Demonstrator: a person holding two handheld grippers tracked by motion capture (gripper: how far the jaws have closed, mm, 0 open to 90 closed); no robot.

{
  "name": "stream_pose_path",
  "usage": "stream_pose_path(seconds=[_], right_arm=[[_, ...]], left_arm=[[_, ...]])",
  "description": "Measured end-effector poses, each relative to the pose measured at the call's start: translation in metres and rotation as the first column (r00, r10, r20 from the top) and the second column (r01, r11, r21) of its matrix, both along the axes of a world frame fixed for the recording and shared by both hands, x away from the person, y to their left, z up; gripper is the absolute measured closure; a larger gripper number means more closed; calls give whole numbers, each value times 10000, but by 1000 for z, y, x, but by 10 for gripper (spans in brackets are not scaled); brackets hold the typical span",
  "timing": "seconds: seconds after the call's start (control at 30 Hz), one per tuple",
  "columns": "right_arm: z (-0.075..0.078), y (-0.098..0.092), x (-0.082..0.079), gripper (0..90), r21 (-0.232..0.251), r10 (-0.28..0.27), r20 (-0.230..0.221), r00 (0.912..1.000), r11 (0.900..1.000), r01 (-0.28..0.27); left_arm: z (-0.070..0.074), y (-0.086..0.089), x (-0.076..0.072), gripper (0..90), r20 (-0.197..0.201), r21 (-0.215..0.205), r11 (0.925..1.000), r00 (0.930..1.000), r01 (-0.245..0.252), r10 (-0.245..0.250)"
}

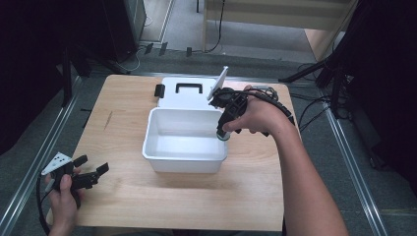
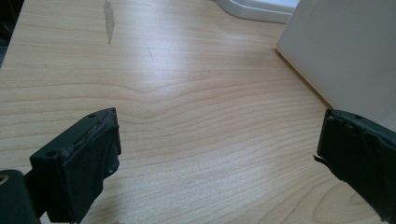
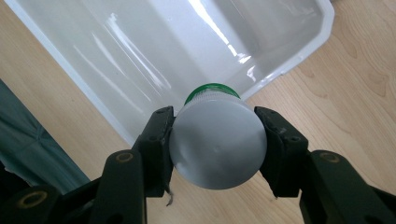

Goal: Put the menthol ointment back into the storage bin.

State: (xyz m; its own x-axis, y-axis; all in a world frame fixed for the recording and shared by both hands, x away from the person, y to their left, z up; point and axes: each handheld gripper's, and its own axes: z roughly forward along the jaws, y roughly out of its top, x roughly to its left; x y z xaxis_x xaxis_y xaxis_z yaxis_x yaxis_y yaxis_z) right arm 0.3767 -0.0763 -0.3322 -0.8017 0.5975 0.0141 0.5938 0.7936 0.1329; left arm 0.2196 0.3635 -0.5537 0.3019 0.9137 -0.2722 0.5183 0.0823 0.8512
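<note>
Grey bottle (image 3: 217, 140), green cap

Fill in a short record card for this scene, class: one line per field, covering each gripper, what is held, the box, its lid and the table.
Right gripper: shut on a small bottle, over the box's right rim
Small bottle: pale grey base towards the camera, green cap pointing down towards the box
White box: open, nothing seen inside
Lid: behind the box, black handle on it
Left gripper: open, holding nothing, near the table's front left corner
Table: light wood, grey streak left of the box
</note>
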Motion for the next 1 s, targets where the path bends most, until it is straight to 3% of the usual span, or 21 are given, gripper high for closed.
stream_pose_path(seconds=[0.53, 1.0], right_arm=[[-15, 22, 5, 515, -156, 720, 228, 9971, 9973, -716], [-52, 31, 9, 515, -326, 1859, 142, 9825, 9821, -1854]], left_arm=[[0, 0, 0, 3, -12, -72, 10000, 10000, 1, -1], [0, 0, 1, 3, -57, -29, 10000, 10000, 15, -16]])
